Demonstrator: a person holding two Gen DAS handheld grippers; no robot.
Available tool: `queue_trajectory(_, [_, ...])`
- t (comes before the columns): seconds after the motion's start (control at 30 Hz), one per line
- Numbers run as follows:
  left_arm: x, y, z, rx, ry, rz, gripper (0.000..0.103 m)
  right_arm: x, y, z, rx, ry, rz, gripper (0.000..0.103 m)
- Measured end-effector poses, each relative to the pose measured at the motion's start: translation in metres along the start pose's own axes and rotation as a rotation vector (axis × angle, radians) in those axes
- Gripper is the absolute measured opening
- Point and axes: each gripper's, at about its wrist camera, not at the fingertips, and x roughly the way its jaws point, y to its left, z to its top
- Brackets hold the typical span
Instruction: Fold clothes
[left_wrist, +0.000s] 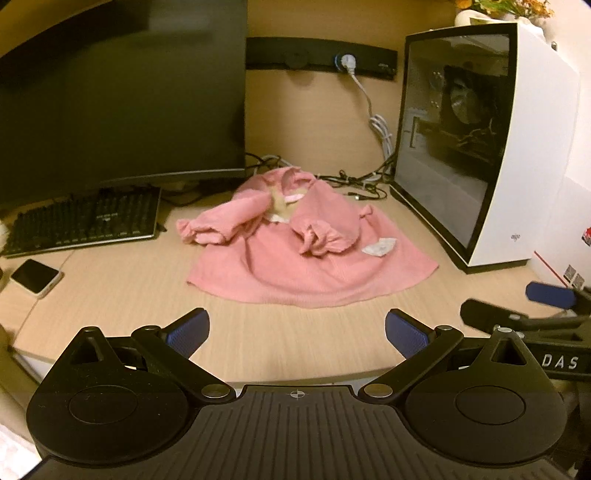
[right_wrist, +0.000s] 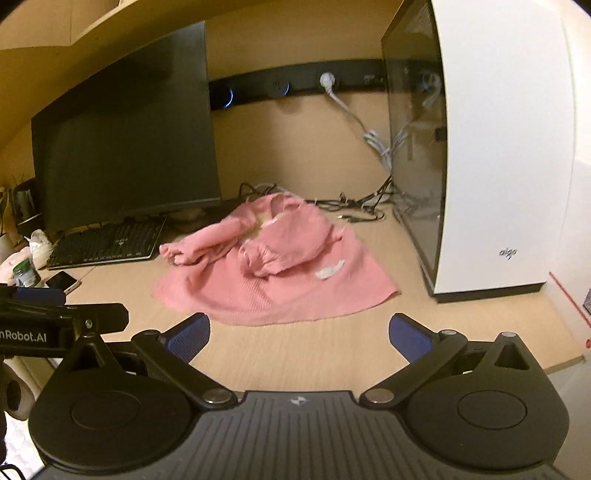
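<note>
A small pink dress lies spread on the wooden desk, hem toward me, both sleeves folded in over the chest, a white label on its right side. It also shows in the right wrist view. My left gripper is open and empty, hovering near the desk's front edge just short of the hem. My right gripper is open and empty, also just in front of the hem. Its fingers show at the right of the left wrist view.
A dark monitor and black keyboard stand at the left, with a phone in front. A white PC case stands at the right. Cables lie behind the dress.
</note>
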Motion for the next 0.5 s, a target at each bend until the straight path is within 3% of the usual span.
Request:
queue_trajectory(0.17, [-0.004, -0.002, -0.002, 0.006, -0.045, -0.005, 0.103, 0.0, -0.008, 0.013, 0.037, -0.034, 0.022, 0.103])
queue_trajectory(0.37, [-0.004, -0.002, 0.0, -0.034, 0.002, 0.001, 0.103, -0.016, 0.002, 0.0, -0.005, -0.107, -0.004, 0.103])
queue_trajectory(0.5, [-0.005, 0.0, 0.0, -0.033, 0.017, 0.004, 0.103, -0.015, 0.006, -0.003, -0.017, -0.105, 0.002, 0.103])
